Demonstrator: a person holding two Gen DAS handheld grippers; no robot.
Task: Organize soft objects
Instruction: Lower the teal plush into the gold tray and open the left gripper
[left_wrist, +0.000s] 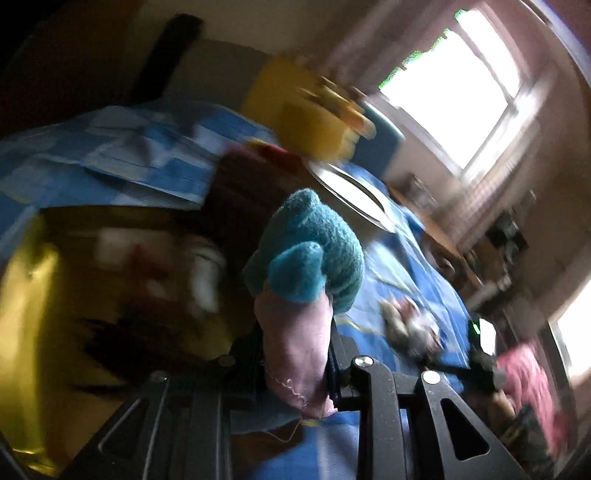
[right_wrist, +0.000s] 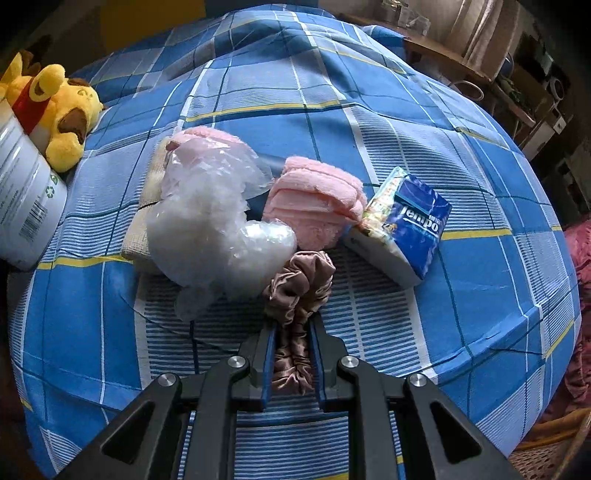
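Right, the blue checked bedspread (right_wrist: 369, 92) fills your right view, pink towel (right_wrist: 314, 206) mid-frame. Your right gripper (right_wrist: 293, 328) clenches the brown scrunchie (right_wrist: 295, 291) at lower centre. Your left gripper (left_wrist: 295, 332) grips a teal-and-pink plush toy (left_wrist: 310, 251), centre frame, background blurred.

On the bed (right_wrist: 480, 206), everything is placed from the scrunchie (right_wrist: 299, 280). The plastic bag (right_wrist: 210, 221) lies just left of it, touching. The folded towel (right_wrist: 317, 206) sits just behind it. The tissue pack (right_wrist: 406, 225) lies to its right. The plush toy (right_wrist: 62, 114) and a can (right_wrist: 26, 192) lie far left of it.
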